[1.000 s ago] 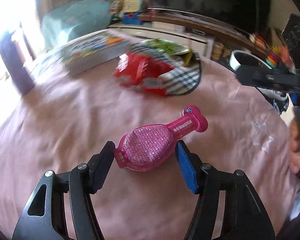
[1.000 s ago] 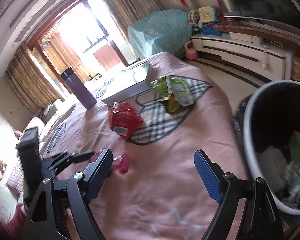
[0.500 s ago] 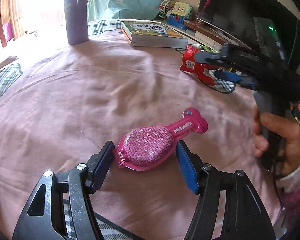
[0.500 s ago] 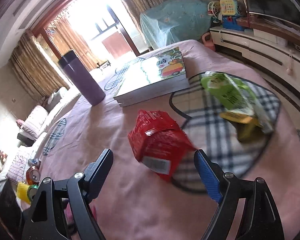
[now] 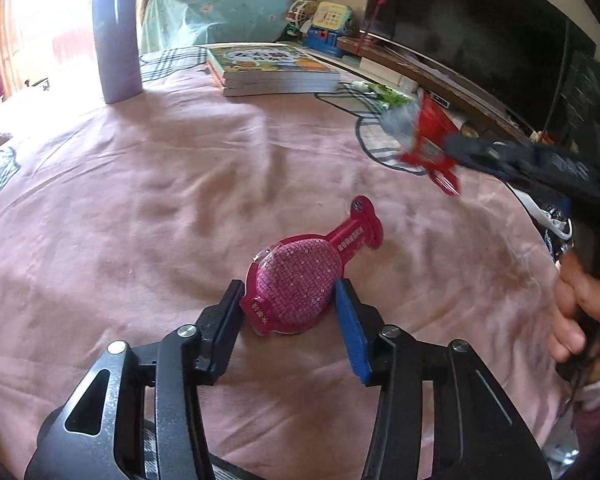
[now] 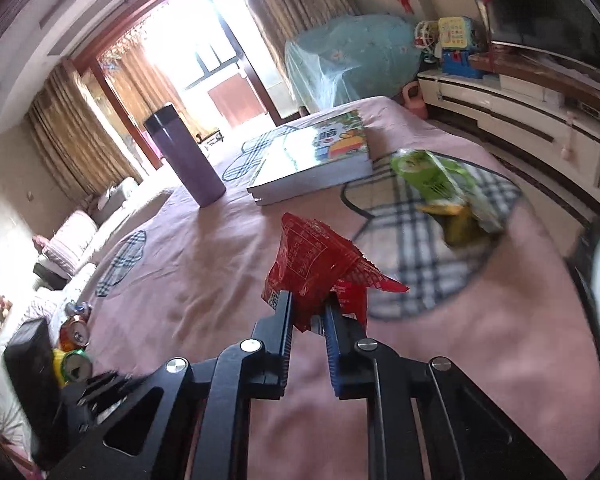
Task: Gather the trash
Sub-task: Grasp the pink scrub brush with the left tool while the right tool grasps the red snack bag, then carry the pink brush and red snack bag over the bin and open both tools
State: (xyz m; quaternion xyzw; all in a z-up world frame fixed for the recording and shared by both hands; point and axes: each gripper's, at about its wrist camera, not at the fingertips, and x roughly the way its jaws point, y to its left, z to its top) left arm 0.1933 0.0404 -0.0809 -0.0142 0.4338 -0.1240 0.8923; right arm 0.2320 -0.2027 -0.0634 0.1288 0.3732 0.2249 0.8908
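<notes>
On a pink bedspread, the left gripper has just closed its jaws against a pink blister pack lying near the stacked books. The right gripper, jaws just narrowed, pinches a red wrapper short of those books.

Glossy crinkled red foil wrapper; matt pink cloth bedspread

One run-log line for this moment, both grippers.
left gripper: jaws just closed onto pink blister pack, on pink cloth | right gripper: jaws just closed on red wrapper, lifted
</notes>
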